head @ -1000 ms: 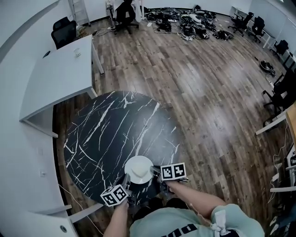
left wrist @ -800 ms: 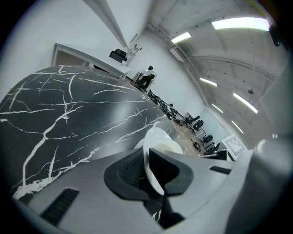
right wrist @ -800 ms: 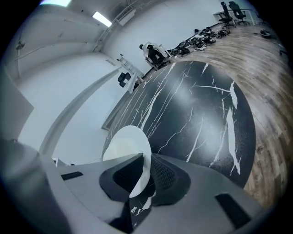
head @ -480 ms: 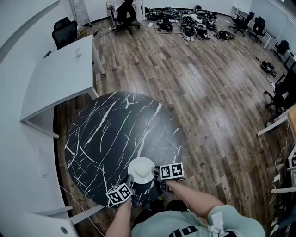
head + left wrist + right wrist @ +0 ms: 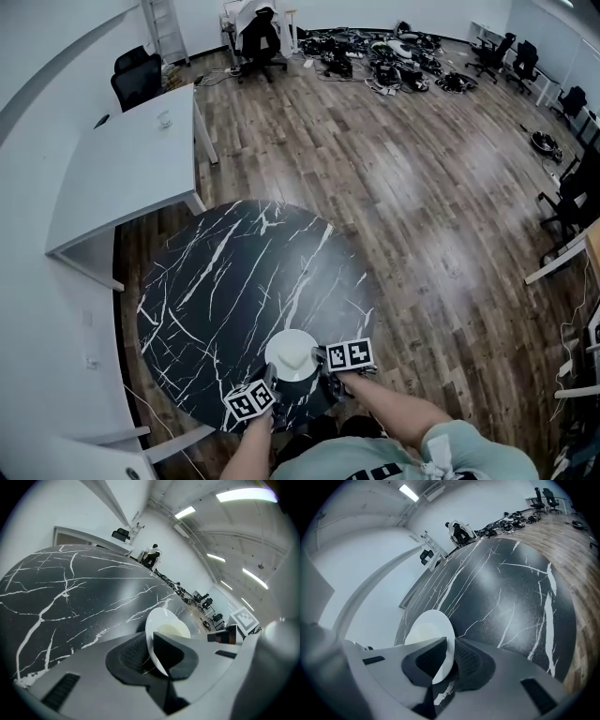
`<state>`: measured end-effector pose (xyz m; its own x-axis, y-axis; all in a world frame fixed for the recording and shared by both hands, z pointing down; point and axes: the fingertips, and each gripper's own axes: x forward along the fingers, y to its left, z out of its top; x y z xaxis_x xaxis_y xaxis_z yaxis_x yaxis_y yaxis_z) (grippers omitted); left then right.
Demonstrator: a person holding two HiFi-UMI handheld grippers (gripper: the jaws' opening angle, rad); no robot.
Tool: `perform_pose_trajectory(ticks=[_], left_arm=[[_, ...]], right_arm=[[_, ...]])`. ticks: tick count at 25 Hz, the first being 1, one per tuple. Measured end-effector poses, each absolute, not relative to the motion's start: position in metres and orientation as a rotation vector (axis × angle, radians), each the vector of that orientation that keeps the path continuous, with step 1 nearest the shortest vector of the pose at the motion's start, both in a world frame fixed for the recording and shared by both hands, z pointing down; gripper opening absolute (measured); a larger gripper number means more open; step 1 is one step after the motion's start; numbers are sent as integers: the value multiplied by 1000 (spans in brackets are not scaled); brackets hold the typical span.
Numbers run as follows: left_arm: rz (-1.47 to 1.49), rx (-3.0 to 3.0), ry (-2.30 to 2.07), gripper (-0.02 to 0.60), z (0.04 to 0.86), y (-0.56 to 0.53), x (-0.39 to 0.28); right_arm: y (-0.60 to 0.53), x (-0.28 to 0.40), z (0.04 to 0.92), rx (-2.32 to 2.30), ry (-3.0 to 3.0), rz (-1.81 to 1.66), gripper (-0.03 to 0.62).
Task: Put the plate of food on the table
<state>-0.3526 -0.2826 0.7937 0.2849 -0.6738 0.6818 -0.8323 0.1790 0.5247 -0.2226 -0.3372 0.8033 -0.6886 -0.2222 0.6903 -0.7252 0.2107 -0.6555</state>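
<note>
Left gripper (image 5: 269, 375) and right gripper (image 5: 321, 362) are each pinching the plate (image 5: 291, 349) by opposite rims. We are holding it over the near edge of the table (image 5: 225, 272), with pale food (image 5: 173, 630) lying on it. We cannot tell whether it is touching the table.

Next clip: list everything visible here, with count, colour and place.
round marble table: one, black with white veins, centre
round plate: one, white, at the table's near edge
food: one mound, pale cream, on the plate
rectangular desk: one, white, left of the table
office chairs: several, black, along the room's edges
cable heap: one, dark, far floor
plank floor: one, brown wood, all around
left gripper: one, grey, shut on the plate's rim
right gripper: one, grey, shut on the opposite rim
person's shirt: one, light green, bottom edge
</note>
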Motion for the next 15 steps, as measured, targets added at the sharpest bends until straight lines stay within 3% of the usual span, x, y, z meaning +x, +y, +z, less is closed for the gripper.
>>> perform_pose_trajectory(ticks=[15], left_arm=[[331, 1561, -1531, 73, 806, -274, -360]], right_arm=[[-344, -221, 797, 891, -2102, 1294, 43]])
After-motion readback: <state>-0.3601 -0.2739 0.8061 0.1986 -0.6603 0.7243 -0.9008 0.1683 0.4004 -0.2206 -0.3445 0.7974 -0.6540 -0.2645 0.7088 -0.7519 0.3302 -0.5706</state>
